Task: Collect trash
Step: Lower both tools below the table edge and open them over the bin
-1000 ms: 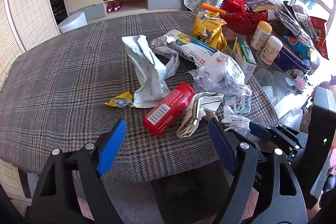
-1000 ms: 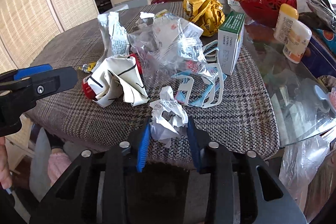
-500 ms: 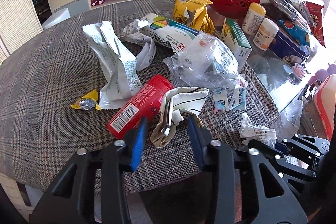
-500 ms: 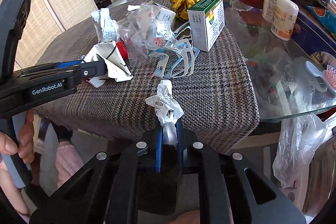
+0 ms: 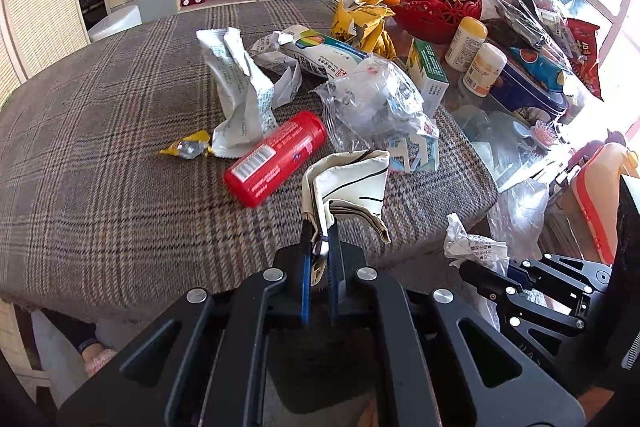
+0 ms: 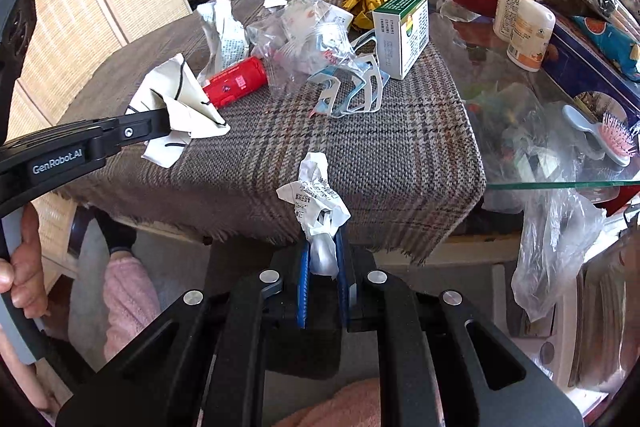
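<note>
step: both pieces picked up, ready to carry off | left gripper closing on folded white wrapper at table's 6 o'clock edge | right gripper pinching crumpled receipt off the edge | next: needs a bin, none visible | red basket at 1 o'clock: contents unclear

Both wrist views near, angled down, sharing plaid tablecloth
</note>
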Tool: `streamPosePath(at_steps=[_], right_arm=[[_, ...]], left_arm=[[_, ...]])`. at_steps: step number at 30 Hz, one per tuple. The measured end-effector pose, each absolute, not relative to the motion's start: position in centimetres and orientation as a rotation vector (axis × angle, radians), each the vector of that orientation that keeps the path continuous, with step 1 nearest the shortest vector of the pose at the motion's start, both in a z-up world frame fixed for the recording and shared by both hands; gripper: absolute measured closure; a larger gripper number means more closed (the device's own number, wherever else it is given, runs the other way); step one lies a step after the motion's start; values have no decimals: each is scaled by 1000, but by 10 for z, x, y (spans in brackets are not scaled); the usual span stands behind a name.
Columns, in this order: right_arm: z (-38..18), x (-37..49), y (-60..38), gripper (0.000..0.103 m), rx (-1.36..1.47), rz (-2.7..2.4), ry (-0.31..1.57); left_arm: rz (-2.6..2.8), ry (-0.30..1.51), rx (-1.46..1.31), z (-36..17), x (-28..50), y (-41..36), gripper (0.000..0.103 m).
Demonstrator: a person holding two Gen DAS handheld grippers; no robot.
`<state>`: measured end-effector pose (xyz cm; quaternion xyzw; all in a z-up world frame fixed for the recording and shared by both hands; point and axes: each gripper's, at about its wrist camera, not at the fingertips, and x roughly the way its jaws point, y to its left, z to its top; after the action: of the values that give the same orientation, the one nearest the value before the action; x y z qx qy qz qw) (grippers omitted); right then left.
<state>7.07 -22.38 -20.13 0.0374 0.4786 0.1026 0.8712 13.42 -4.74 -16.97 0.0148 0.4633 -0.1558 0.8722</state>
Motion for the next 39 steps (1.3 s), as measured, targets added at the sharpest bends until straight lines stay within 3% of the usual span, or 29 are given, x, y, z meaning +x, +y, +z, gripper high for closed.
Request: streamPosePath(at_steps=[11,19,26,28,30,33,34,36,37,38,39], right_arm=[[-239,16,-212,90,95,274,1071],[-302,15,-208,90,136,313,1148],[-339,27,-196,88,123,316,1191],[-342,31,-195,87,124,307,1202],[-348,33,-194,81,125,312,1217],[-351,34,-191,55,108,310,1218],[-351,34,-190,50,105,309,1217],[-353,33,-188,50,83,295,1214],[-351,32,-188,44,64,287,1210],[-348,29,-186,32,43,279,1200],[-344,26,-186,26,17,266,1185]], left_arm=[[-336,1107,-11,-227,55,-37,98],[-322,1264,-71,-307,63,-34,98],[-325,1311,-94,-344,82,-34,97],[-324,1320,-106,-350,88,-33,92],[-315,1314,-106,-353,90,-31,88],[-319,1300,-109,-355,89,-30,63],[-315,1295,-110,-355,87,-27,63],[-304,1290,-116,-353,84,-22,61],[-298,1281,-117,-350,82,-19,56],[-290,1270,-115,-345,80,-16,52],[-277,1257,-113,-340,78,-13,41]])
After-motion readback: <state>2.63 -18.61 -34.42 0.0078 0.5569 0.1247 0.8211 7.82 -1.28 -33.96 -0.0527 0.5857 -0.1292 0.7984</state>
